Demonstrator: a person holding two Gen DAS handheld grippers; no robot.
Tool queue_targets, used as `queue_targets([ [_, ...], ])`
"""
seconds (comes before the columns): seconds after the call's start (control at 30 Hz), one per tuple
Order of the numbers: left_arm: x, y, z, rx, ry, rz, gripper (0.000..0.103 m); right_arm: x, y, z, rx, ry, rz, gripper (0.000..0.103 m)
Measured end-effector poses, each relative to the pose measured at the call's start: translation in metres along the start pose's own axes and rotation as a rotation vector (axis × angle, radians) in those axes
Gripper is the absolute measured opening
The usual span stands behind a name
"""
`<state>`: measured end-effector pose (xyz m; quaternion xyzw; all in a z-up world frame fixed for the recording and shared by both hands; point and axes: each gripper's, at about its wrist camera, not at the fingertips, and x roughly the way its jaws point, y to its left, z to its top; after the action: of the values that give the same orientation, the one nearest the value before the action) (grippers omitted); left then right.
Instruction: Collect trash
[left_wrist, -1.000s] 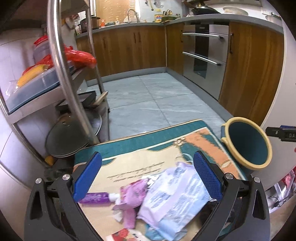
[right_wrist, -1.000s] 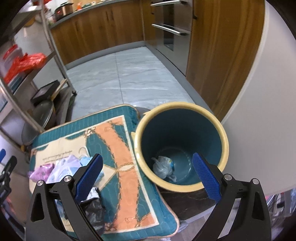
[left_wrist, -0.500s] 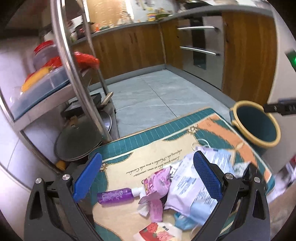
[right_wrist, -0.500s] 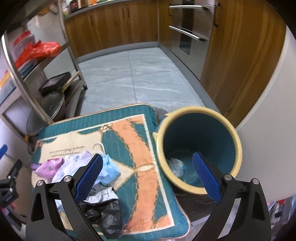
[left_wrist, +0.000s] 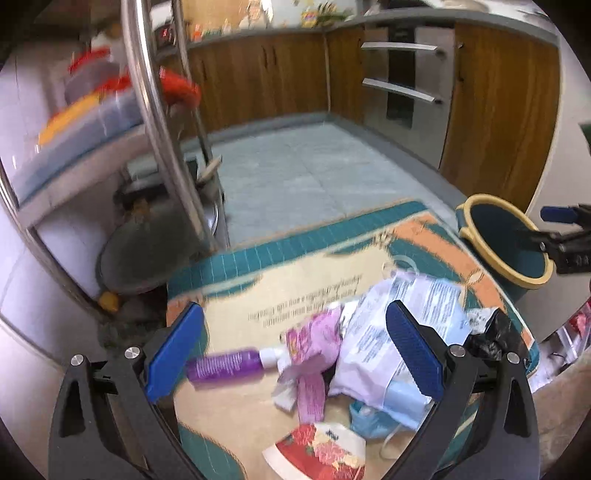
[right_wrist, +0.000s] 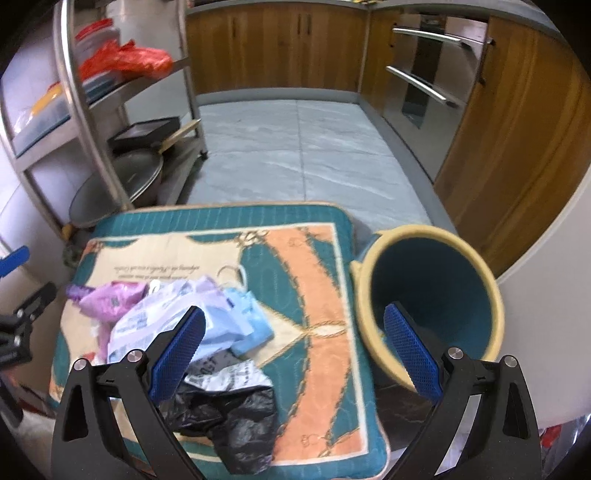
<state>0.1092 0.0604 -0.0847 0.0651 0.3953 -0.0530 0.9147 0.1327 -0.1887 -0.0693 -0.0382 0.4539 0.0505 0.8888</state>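
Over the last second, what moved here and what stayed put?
The right gripper swung from above the bin toward the trash pile on the cushion. The left gripper pulled back, bringing the purple bottle and red packet into view. Both grippers stayed open and empty; the trash did not shift.

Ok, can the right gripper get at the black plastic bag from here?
Probably yes: the right gripper is open and empty, the black plastic bag lies uncovered on the cushion just below it.
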Motion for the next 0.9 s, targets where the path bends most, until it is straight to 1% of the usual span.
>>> queue_targets([
  [0.03, 0.004, 0.004, -0.002, -0.015, 0.021, 0.007, 0.097, 0.004, 0.005, -0.003, -0.015, 0.012, 0.005, 0.097],
  [0.13, 0.008, 0.015, -0.005, -0.042, 0.023, 0.047, 0.097, 0.009, 0.016, -0.006, -0.064, 0.013, 0.008, 0.097],
  [0.2, 0.01, 0.033, -0.004, -0.109, 0.024, 0.056, 0.097, 0.011, 0.017, -0.004, -0.062, 0.013, 0.022, 0.097],
  [0.23, 0.011, 0.042, -0.003, -0.151, 0.03, 0.059, 0.097, 0.011, 0.015, -0.002, -0.045, 0.013, 0.042, 0.097],
  [0.3, 0.013, 0.066, -0.002, -0.268, 0.039, 0.067, 0.097, 0.013, 0.014, 0.001, -0.017, 0.013, 0.08, 0.097],
  [0.37, 0.015, 0.078, -0.003, -0.325, 0.043, 0.06, 0.097, 0.018, 0.017, 0.002, -0.01, 0.018, 0.127, 0.097],
  [0.43, 0.018, 0.078, -0.003, -0.316, 0.044, 0.069, 0.097, 0.026, 0.026, 0.002, -0.023, 0.042, 0.161, 0.096],
  [0.5, 0.021, 0.072, -0.002, -0.283, 0.045, 0.069, 0.097, 0.035, 0.036, 0.001, -0.05, 0.071, 0.181, 0.095],
  [0.6, 0.028, 0.062, -0.001, -0.253, 0.052, 0.039, 0.097, 0.045, 0.055, 0.0, -0.106, 0.1, 0.201, 0.095],
  [0.67, 0.029, 0.056, 0.0, -0.225, 0.053, 0.032, 0.096, 0.052, 0.065, -0.001, -0.137, 0.116, 0.209, 0.093],
  [0.7, 0.031, 0.052, 0.001, -0.202, 0.054, 0.031, 0.096, 0.056, 0.069, -0.001, -0.147, 0.127, 0.21, 0.09],
  [0.73, 0.033, 0.049, 0.001, -0.181, 0.057, 0.033, 0.097, 0.061, 0.072, -0.001, -0.149, 0.143, 0.217, 0.084],
  [0.8, 0.038, 0.048, 0.001, -0.162, 0.068, 0.031, 0.097, 0.071, 0.075, -0.004, -0.14, 0.188, 0.238, 0.076],
  [0.83, 0.04, 0.048, 0.0, -0.159, 0.074, 0.029, 0.097, 0.075, 0.076, -0.006, -0.133, 0.209, 0.244, 0.073],
  [0.9, 0.045, 0.048, -0.001, -0.152, 0.088, 0.027, 0.096, 0.085, 0.079, -0.01, -0.135, 0.254, 0.248, 0.058],
])
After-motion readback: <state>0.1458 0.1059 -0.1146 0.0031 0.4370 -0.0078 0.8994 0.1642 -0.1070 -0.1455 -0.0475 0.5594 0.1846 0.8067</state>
